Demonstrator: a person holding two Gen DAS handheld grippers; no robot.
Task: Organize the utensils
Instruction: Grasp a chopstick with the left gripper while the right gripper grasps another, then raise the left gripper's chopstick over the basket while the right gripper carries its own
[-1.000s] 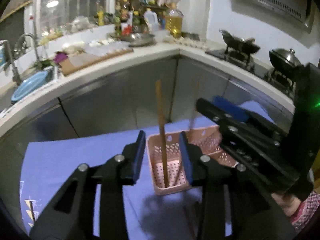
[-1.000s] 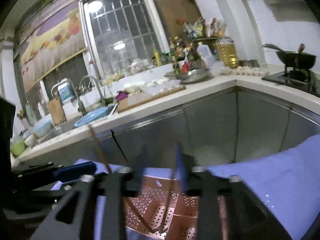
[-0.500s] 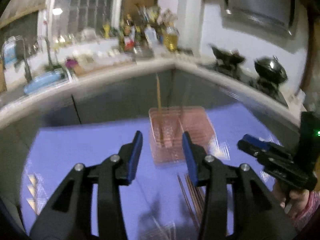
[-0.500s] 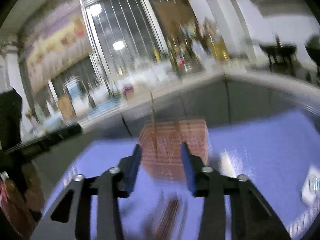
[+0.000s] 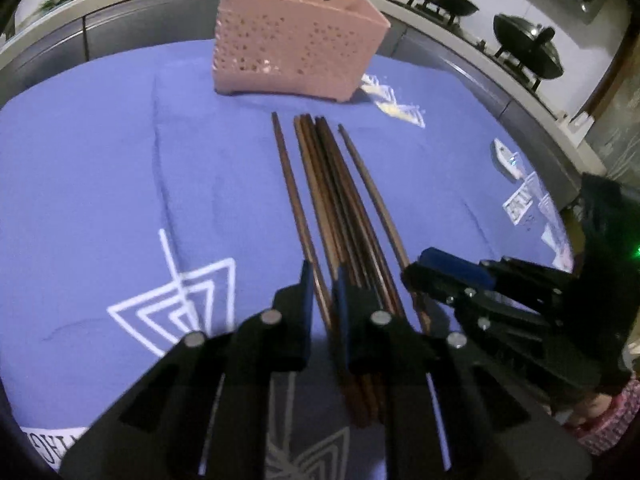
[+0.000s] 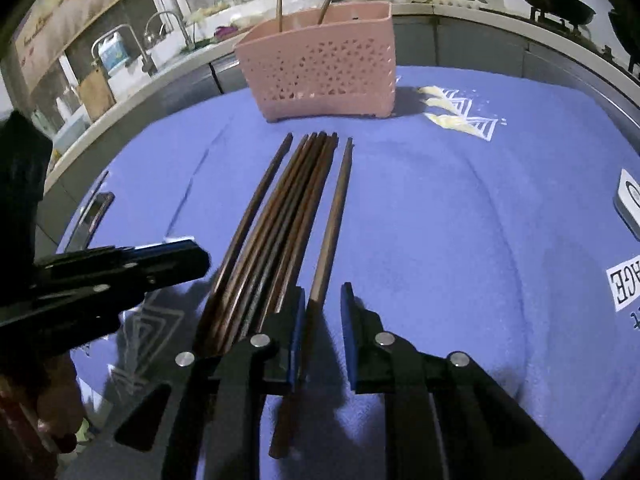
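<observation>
At the bottom of each wrist view both tools have come down from the holder to the loose chopsticks on the blue cloth. The left tongs [image 5: 322,296] are lowered over the leftmost chopstick [image 5: 298,216], pads narrowly spread either side of it; whether they touch it yet I cannot tell. The right tongs [image 6: 323,328] straddle the rightmost chopstick [image 6: 330,224], gap plainly wider, nothing pinched. A second ago both tools hung over the basket, releasing sticks into it; now they are back at the pile, so one delivery looks finished and the next pick-up is starting, each tool taking an outlying stick.

Between those two lies the main bundle of chopsticks [image 6: 280,216], packed side by side, tips pointing up the frame. It will be harder to separate, so clearing the outer ones first seems sensible.

Beyond, in the upper centre, stands the pink perforated utensil holder [image 5: 296,40] on the cloth-covered worktop [image 5: 100,160], two chopsticks already upright inside [image 6: 279,4].
</observation>
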